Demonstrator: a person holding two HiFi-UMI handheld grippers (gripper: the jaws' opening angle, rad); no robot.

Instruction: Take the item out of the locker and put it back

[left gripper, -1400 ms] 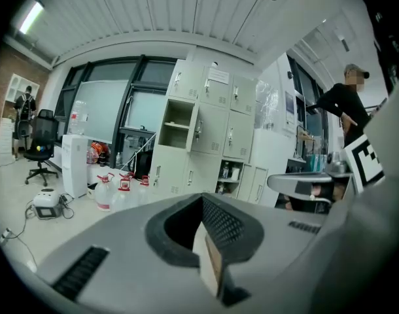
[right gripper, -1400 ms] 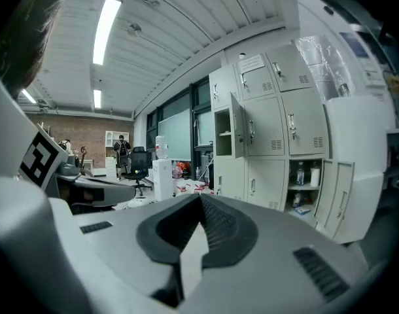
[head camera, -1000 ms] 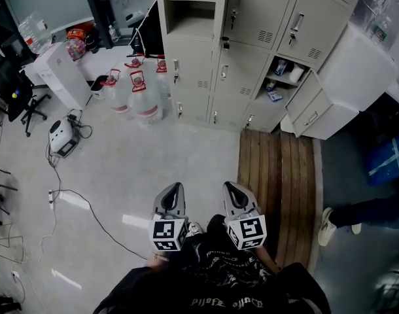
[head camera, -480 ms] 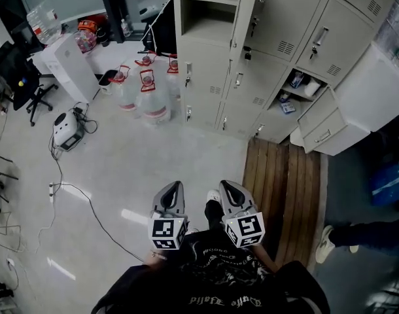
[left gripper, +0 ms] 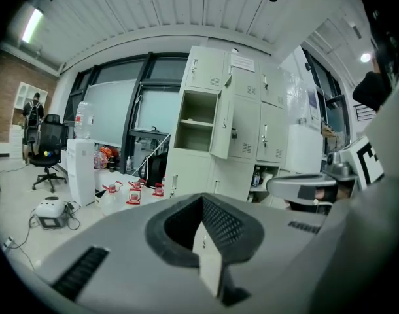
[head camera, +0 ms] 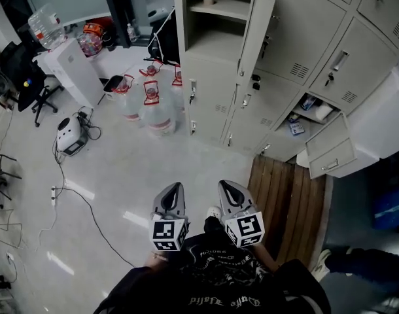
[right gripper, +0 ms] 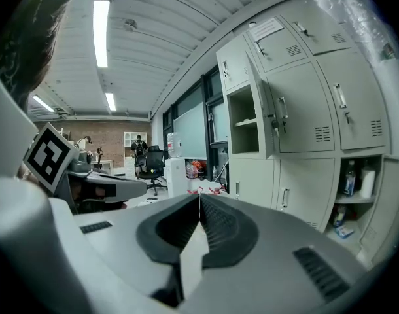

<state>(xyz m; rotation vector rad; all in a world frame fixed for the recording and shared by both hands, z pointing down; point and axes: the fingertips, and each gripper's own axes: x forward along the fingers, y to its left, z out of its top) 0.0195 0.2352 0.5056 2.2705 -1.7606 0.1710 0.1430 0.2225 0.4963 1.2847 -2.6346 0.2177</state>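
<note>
The item can't be named for sure. The likeliest one is a small pale ring-shaped thing, too small to make out further. It lies on the upper shelf of the open locker, and nothing touches it. That locker is a tall beige-grey metal box. Its door is swung out to the right, and closed lockers of the same colour stand beside it. Low at the right, another locker's door hangs open, with a bottle and a pale roll on the shelf inside.

Both grippers are well apart from the lockers, held side by side in front of the person and pointing toward them. The left gripper has its fingers together with nothing between them, and so does the right gripper.

Water jugs with red caps stand on the floor just left of the lockers. A strip of wooden boards lies in front of the lower open door.
</note>
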